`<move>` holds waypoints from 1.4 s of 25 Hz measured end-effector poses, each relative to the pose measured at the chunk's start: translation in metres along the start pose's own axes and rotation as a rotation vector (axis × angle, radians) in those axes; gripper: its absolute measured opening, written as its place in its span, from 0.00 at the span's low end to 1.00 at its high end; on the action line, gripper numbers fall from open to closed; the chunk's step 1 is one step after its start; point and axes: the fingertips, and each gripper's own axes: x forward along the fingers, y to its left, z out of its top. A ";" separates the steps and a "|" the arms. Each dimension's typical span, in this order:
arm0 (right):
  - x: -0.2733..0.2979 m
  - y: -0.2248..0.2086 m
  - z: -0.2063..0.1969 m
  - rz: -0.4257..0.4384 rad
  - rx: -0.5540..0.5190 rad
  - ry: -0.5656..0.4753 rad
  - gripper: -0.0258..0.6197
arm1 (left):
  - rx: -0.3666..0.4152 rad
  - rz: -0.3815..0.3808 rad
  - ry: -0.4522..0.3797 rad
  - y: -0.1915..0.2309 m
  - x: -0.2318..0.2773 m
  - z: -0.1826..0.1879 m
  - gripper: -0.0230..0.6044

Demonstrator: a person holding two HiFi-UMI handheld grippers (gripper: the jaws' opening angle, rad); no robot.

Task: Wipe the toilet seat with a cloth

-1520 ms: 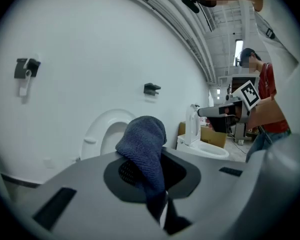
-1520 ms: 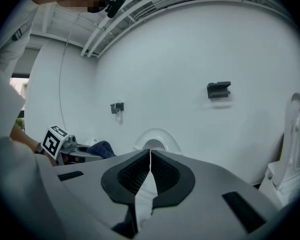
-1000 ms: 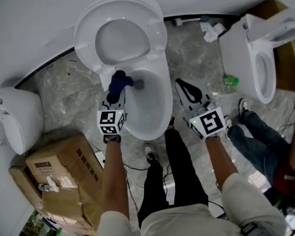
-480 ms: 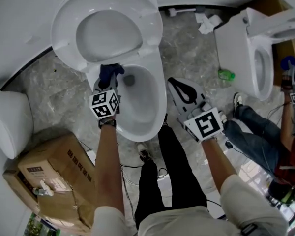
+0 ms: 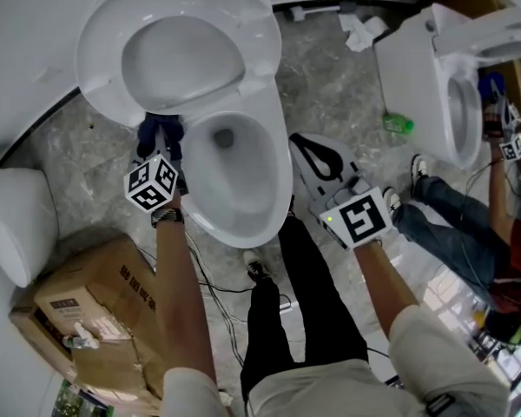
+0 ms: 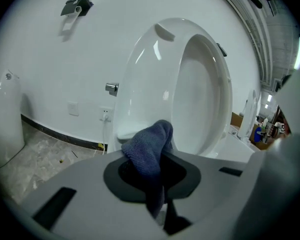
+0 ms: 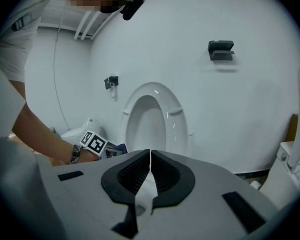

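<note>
At the left, our left gripper (image 5: 163, 150) pinches the dark blue cloth (image 5: 152, 129) between its jaws. The cloth is bunched just under the raised toilet seat (image 5: 100, 68), beside the left rim of the bowl (image 5: 273, 189). To the right of the bowl, our right gripper (image 5: 308, 146) hangs with jaws pressed together, holding nothing.

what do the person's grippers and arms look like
The left gripper and right gripper have pale grey bodies with black ribbed jaw pads and a cube of black-and-white square markers. A dark wristband sits on the left wrist; short pale sleeves, forearms bare.
</note>
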 end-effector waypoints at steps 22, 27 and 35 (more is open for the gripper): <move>0.004 0.005 0.047 -0.008 -0.020 -0.015 0.09 | -0.011 0.049 -0.078 0.007 -0.029 0.077 0.10; 0.004 -0.001 0.064 -0.016 -0.018 -0.011 0.09 | 0.021 0.060 -0.126 0.003 -0.039 0.110 0.10; -0.001 -0.003 0.085 -0.028 -0.020 -0.024 0.09 | 0.092 0.038 -0.215 -0.015 -0.061 0.163 0.10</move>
